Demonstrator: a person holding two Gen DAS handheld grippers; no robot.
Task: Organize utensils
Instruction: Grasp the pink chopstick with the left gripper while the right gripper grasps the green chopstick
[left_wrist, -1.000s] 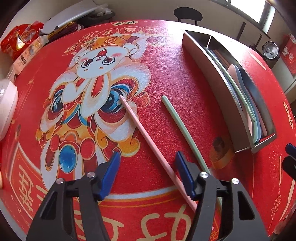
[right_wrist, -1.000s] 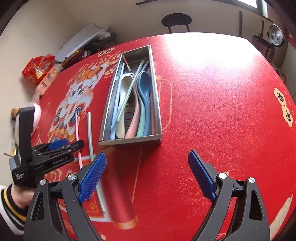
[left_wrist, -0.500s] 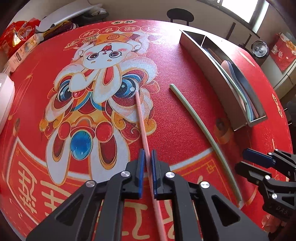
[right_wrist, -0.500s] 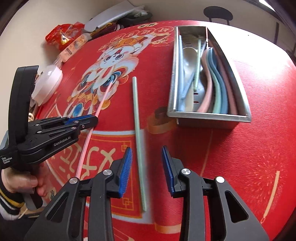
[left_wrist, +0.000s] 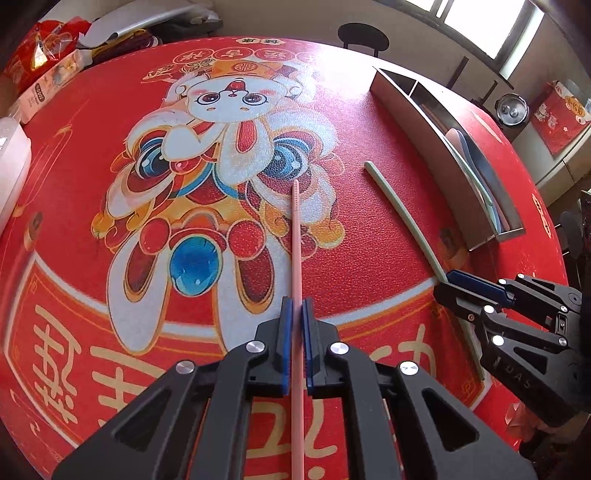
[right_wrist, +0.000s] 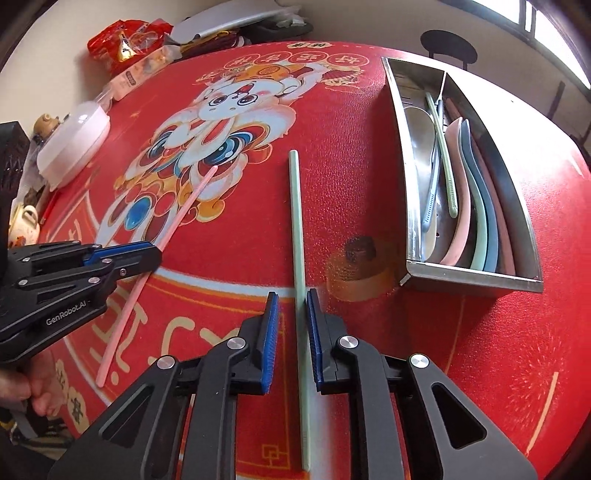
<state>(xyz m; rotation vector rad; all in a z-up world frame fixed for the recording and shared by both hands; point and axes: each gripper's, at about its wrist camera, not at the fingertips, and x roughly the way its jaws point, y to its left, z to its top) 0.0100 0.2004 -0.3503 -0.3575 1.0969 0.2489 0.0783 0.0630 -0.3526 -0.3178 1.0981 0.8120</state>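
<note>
A pink chopstick (left_wrist: 297, 236) lies on the red printed tablecloth. My left gripper (left_wrist: 296, 314) is shut on it near its lower half; it also shows in the right wrist view (right_wrist: 177, 218). A pale green chopstick (right_wrist: 296, 221) lies to its right, also visible in the left wrist view (left_wrist: 402, 214). My right gripper (right_wrist: 291, 306) straddles the green chopstick with its jaws nearly closed; the right pad touches it and a small gap shows on the left. A steel utensil tray (right_wrist: 410, 206) at the right holds several spoons and chopsticks.
A white lidded dish (right_wrist: 75, 138) and snack packets (right_wrist: 125, 40) sit at the table's far left edge. A small teapot and cup (right_wrist: 24, 221) stand at the left. A black chair (left_wrist: 364, 37) stands beyond the table.
My left gripper stays shut on the pink chopstick. My right gripper has moved forward over the green chopstick and narrowed its jaws around it.
</note>
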